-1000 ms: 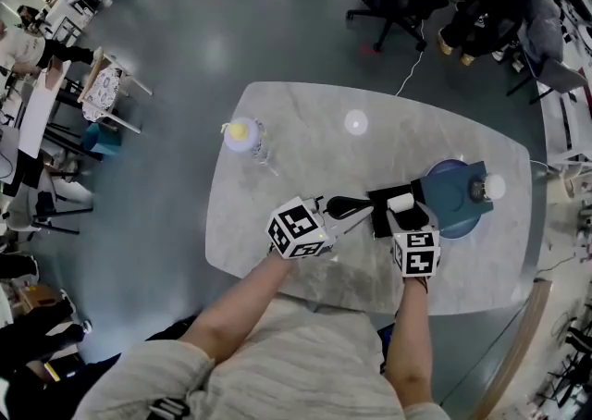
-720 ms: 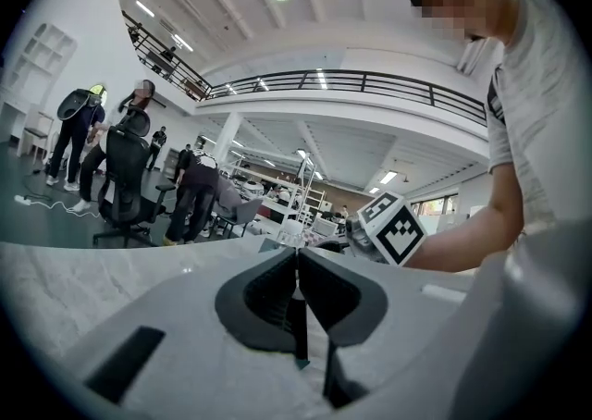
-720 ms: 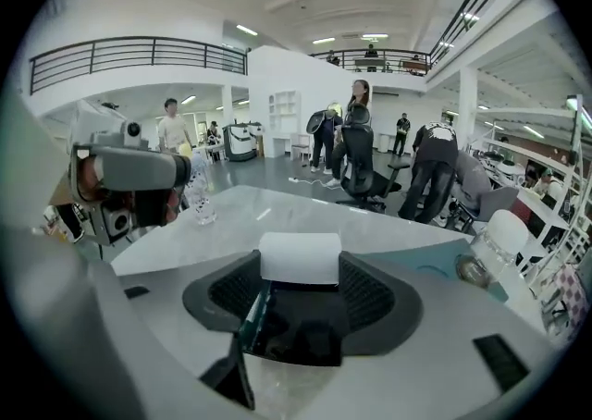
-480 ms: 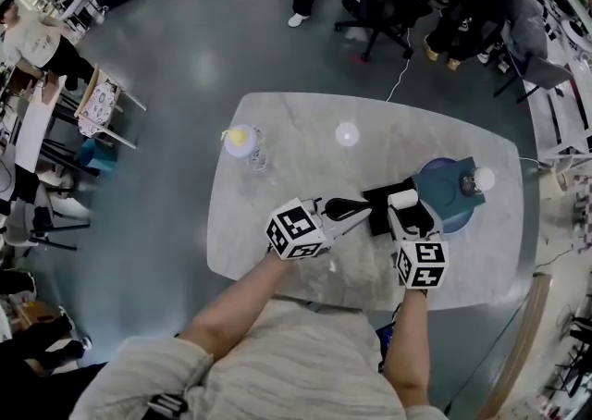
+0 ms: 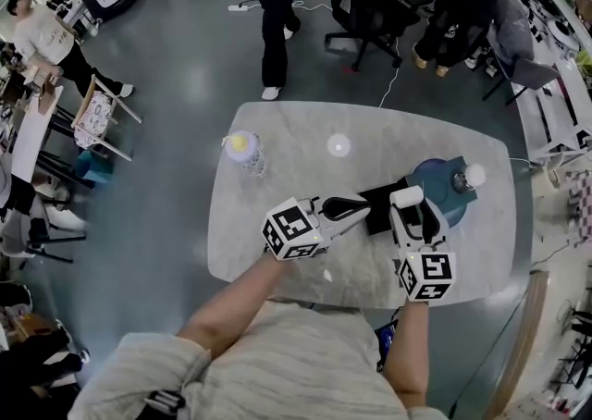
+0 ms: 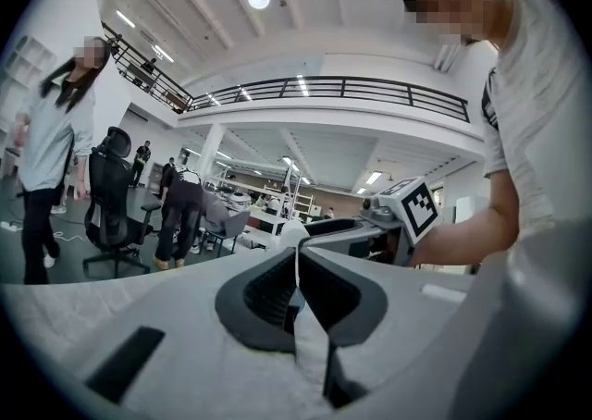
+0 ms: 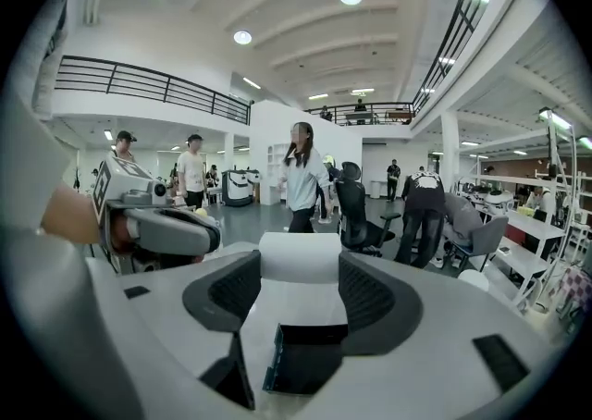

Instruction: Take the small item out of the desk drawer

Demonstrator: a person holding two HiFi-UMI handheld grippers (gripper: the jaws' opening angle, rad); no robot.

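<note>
A small black desk drawer (image 5: 381,198) stands open on the marble table (image 5: 277,168); in the right gripper view its empty black box (image 7: 310,358) lies just under the jaws. My right gripper (image 5: 408,198) is shut on a small white item (image 7: 298,256), held above the drawer with a pad on each side. My left gripper (image 5: 363,209) lies level, pointing right, its tips at the drawer's left edge. In the left gripper view its jaws (image 6: 298,279) meet, with only a thin pale line showing at the seam.
A blue round stand (image 5: 446,189) with a white ball (image 5: 474,174) sits right behind the drawer. A bottle with a yellow cap (image 5: 242,147) and a white disc (image 5: 339,143) are at the table's far side. People and office chairs are beyond the table.
My right gripper has drawn back toward me and risen with the white item still between its jaws. The left gripper has stayed at the drawer. A person has walked in beyond the table.
</note>
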